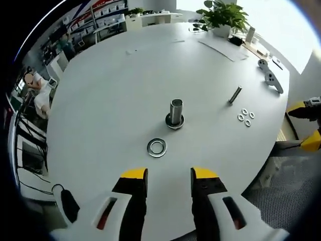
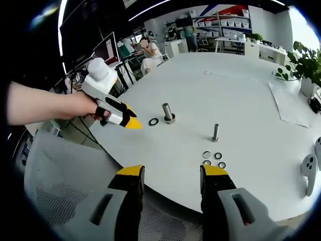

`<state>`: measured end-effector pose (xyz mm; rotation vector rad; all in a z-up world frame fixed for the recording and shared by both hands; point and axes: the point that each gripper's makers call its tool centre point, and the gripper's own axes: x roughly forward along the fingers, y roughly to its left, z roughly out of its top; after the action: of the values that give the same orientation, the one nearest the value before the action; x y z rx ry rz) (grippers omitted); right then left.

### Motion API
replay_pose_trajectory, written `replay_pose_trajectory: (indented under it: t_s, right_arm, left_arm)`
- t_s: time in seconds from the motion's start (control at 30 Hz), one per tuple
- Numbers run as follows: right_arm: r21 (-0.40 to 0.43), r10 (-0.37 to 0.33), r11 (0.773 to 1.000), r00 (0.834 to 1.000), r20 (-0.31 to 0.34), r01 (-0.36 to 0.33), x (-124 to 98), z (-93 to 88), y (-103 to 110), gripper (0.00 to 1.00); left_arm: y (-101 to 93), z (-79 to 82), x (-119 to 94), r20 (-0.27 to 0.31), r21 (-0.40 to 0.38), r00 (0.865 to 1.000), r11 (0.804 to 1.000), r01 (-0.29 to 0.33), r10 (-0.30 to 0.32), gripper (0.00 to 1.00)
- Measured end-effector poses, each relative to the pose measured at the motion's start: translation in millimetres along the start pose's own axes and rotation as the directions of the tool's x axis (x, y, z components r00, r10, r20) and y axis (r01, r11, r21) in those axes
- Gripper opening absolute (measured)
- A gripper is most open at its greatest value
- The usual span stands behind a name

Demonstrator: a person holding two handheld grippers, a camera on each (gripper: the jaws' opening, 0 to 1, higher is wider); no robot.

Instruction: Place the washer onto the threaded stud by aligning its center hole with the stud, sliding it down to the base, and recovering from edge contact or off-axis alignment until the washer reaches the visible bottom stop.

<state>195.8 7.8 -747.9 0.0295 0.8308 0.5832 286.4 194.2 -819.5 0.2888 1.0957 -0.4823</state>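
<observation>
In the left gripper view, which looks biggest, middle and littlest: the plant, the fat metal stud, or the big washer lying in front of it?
1. Plant, biggest though farthest away.
2. Stud.
3. Big washer, littlest. It is only a bit smaller than the stud and nearer the camera, so those two are close.

A: What stands between the left gripper (image 1: 169, 175) and the stud (image 1: 175, 113)?
B: Only the washer (image 1: 157, 147), flat on the bench (image 1: 110, 100), just short of the stud. Bare bench lies on both sides.

A: And to the right?
B: A loose bolt (image 1: 235, 95) and four small washers (image 1: 246, 117), well apart from the stud. The right gripper (image 2: 170, 178) hangs off the bench edge, nothing between its parted fingers (image 2: 131, 173).
</observation>
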Motion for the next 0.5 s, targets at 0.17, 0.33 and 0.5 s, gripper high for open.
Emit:
replay_pose_trajectory:
  t_s: [0.17,0.33,0.5]
  right_arm:
    - [-0.011,0.001,1.000,1.000,0.001,-0.001,0.4,0.8,1.1,0.47]
    - [-0.010,-0.001,1.000,1.000,-0.003,0.001,0.8,-0.3,0.0,0.47]
    - [-0.009,-0.003,1.000,1.000,-0.002,0.003,-0.2,-0.2,-0.9,0.47]
  left_arm:
    - [10.1,-0.7,14.8,-0.051,0.012,0.999,1.000,0.003,-0.002,0.33]
    - [14.3,3.2,25.2,-0.088,0.000,0.996,1.000,0.019,-0.019,0.33]
    - [13.1,9.2,37.0,-0.104,-0.011,0.994,0.999,0.039,-0.040,0.31]
